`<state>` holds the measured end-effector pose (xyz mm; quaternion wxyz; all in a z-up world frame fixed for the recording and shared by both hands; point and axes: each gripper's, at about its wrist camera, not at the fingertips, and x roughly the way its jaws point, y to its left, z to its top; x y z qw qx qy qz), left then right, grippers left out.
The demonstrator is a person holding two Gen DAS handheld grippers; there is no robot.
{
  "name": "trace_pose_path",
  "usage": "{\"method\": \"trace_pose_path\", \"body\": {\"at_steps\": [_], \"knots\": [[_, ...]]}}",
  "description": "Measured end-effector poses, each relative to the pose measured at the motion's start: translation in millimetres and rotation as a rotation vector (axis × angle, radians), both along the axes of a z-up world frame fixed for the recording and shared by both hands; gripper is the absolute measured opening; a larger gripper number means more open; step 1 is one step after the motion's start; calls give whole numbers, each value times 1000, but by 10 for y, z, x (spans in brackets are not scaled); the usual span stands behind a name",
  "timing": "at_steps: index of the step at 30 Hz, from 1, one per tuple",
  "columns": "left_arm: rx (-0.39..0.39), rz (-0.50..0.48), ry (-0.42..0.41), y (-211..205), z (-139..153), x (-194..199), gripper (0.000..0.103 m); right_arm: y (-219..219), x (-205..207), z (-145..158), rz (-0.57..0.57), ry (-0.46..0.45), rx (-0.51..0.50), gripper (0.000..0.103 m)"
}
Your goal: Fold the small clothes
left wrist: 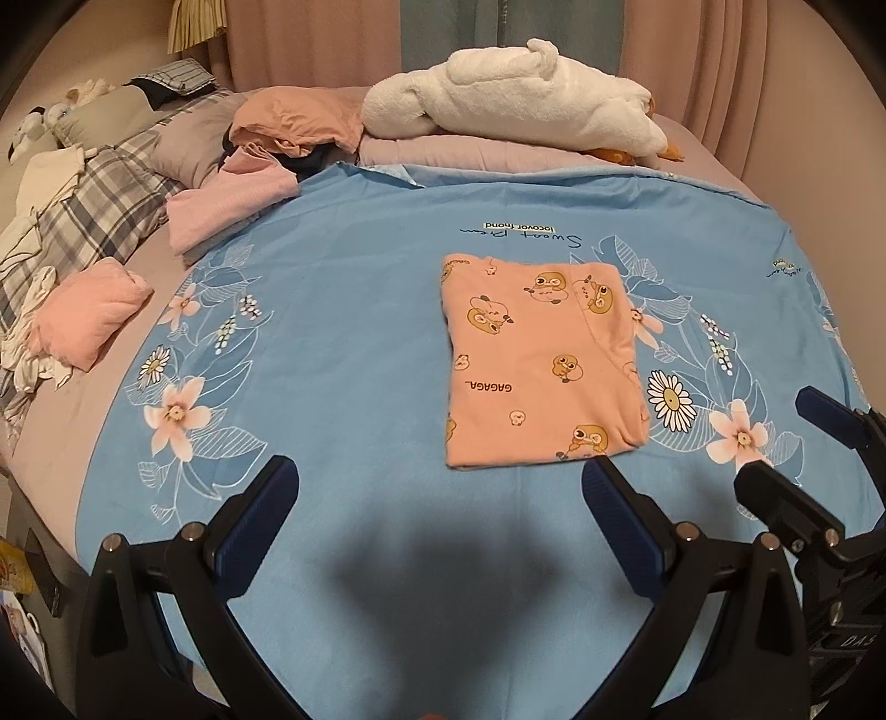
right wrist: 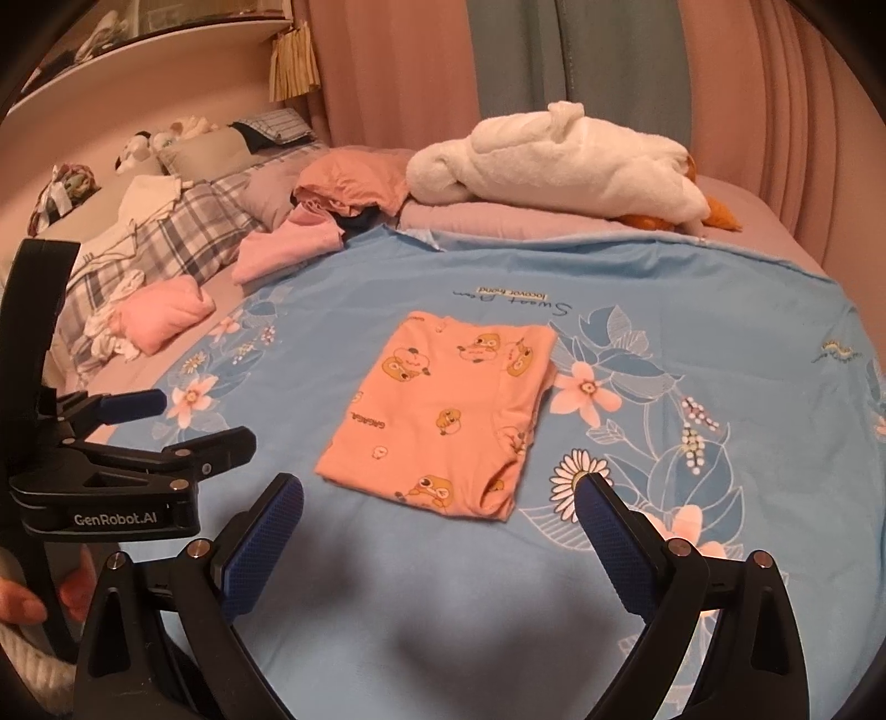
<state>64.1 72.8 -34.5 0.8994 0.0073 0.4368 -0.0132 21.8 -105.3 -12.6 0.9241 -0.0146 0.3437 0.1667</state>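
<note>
- Nearest, the left gripper (left wrist: pixel 437 487) hovers over the near edge of the blue floral sheet (left wrist: pixel 343 343), fingers spread wide and holding nothing.
- The right gripper (right wrist: pixel 440 501) hangs beside it on the same near edge, likewise splayed and empty.
- Just beyond both lies the orange cartoon-print garment (left wrist: pixel 540 360), flat in the middle of the sheet, already a tidy rectangle, touched by neither tool.
- My reading: this piece looks folded, or one fold short. The next move calls either for pinching its near edge for a last fold, or lifting it whole toward the left edge.
- There, a folded pink bundle (left wrist: pixel 91 313) and a pink top (left wrist: pixel 230 207) lie off the sheet.
- Farthest, a white plush toy (left wrist: pixel 515 105) rests along the far edge.
- The right wrist view alone shows the person's fingers (right wrist: pixel 22 606) on the left tool's handle, and a shelf (right wrist: pixel 149 47) above the pillows.
</note>
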Motion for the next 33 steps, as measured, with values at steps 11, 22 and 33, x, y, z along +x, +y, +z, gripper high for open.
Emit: {"method": "trace_pose_path", "body": {"at_steps": [11,22,33], "knots": [[2,13,-14,56,75,-154,102,48,-104,77,4,-20,6,98],[0,16,-15,70,97,-210,102,60,-132,99,5,-26,8,98],[-1,21,-14,71,86,-207,102,61,-131,103,4,-24,8,98]]}}
